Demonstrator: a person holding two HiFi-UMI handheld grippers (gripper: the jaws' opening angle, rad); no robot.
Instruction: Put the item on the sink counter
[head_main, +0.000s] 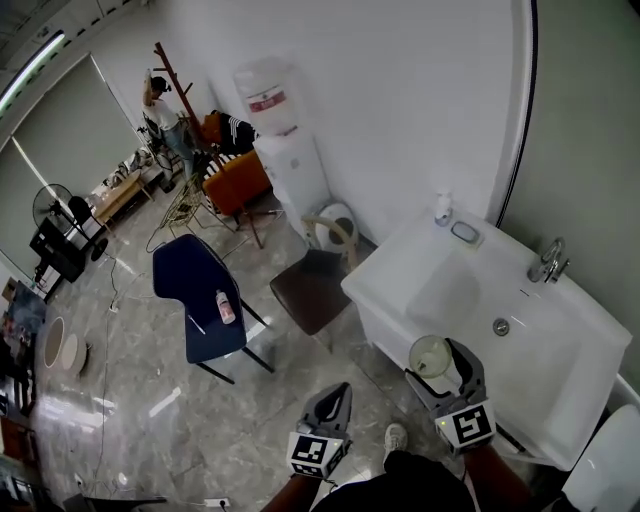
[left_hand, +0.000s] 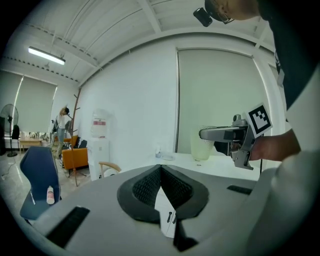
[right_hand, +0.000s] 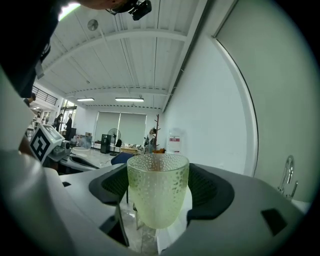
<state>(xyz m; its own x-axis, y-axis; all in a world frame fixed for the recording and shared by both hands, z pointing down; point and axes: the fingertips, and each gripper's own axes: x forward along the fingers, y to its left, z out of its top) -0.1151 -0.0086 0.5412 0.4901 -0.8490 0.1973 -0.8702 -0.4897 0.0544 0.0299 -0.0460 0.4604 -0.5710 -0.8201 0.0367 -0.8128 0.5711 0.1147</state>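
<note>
The right fingers (right_hand: 210, 192) pinch a pebbled glass (right_hand: 157, 190), held upright in the air just off the near left edge of the white sink desk (head_main: 600, 325). The left fingers (left_hand: 145, 187) are pressed together, empty. This looks like the carrying step. Next, the glass needs moving right over flat desk, lowering, then releasing.

The dimpled pale-green glass cup (right_hand: 157, 190) sits between the right gripper (head_main: 437, 362) fingers, at the near edge of the white sink desk (head_main: 400, 262). The left gripper (head_main: 338, 392) lies to its left, above the floor, and a metal tap (head_main: 548, 262) stands behind the basin
</note>
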